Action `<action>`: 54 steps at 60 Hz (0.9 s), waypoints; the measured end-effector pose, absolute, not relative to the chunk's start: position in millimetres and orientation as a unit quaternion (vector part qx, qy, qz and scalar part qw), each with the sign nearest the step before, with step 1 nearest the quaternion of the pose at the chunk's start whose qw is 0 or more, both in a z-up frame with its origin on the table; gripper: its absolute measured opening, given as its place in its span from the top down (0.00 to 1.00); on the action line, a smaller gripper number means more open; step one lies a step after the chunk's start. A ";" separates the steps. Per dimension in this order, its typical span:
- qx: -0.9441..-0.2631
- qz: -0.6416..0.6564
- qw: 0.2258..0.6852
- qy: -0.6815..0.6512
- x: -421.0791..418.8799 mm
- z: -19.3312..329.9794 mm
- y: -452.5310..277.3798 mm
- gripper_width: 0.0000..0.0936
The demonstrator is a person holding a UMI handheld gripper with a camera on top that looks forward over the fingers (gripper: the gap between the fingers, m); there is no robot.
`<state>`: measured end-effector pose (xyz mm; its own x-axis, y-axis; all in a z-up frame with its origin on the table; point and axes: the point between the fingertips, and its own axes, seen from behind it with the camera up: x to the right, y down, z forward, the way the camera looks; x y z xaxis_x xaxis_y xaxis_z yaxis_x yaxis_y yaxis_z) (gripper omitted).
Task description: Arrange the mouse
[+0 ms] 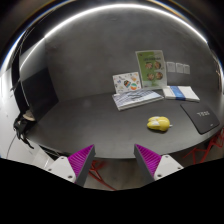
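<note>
A yellow mouse [158,123] lies on the dark grey table [100,120], beyond my fingers and to the right, just left of a black mouse pad [197,119]. My gripper [116,162] is open and empty, held above the table's near edge. Its two pink-padded fingers [82,157] stand wide apart with nothing between them. The mouse is well ahead of the right finger [149,158].
Papers and leaflets [137,97] lie at the back of the table, with a green printed sheet [152,66] propped against the wall and a small blue-white booklet [181,93]. A black monitor or chair [33,95] stands at the left with cables. Red wires [100,172] show below the table edge.
</note>
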<state>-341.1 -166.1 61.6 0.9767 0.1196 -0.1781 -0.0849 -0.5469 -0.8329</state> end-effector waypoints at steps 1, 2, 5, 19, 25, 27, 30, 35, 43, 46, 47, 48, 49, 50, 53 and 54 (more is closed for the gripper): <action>-0.874 0.104 0.475 -0.009 -337.6 60.2 -166.1 0.11; -0.875 0.101 0.473 -0.008 -333.5 58.7 -166.0 0.11; -0.877 0.093 0.472 -0.009 -316.7 54.8 -165.4 0.11; -0.873 0.019 0.486 -0.041 -197.8 26.5 -119.6 0.12; -0.877 0.011 0.476 -0.060 -162.1 8.1 -97.5 0.12; -0.879 0.011 0.472 -0.068 -155.2 2.2 -89.6 0.11; -0.880 0.017 0.467 -0.080 -150.2 -4.5 -78.5 0.12; -0.881 0.035 0.463 -0.094 -152.5 -11.9 -58.9 0.12; -0.888 0.041 0.450 -0.089 -146.7 -13.6 -28.8 0.12; -0.888 0.042 0.448 -0.091 -146.5 -13.8 -15.5 0.12; -0.889 0.043 0.447 -0.092 -146.9 -14.0 -11.2 0.12; -0.889 0.045 0.447 -0.092 -147.7 -13.7 -6.6 0.12; -0.889 0.045 0.446 -0.091 -147.7 -14.1 -2.4 0.12; -0.890 0.045 0.445 -0.090 -147.5 -14.4 2.1 0.13; -0.890 0.045 0.445 -0.089 -147.9 -14.4 16.4 0.16; -0.890 0.045 0.446 -0.089 -148.6 -14.3 21.4 0.14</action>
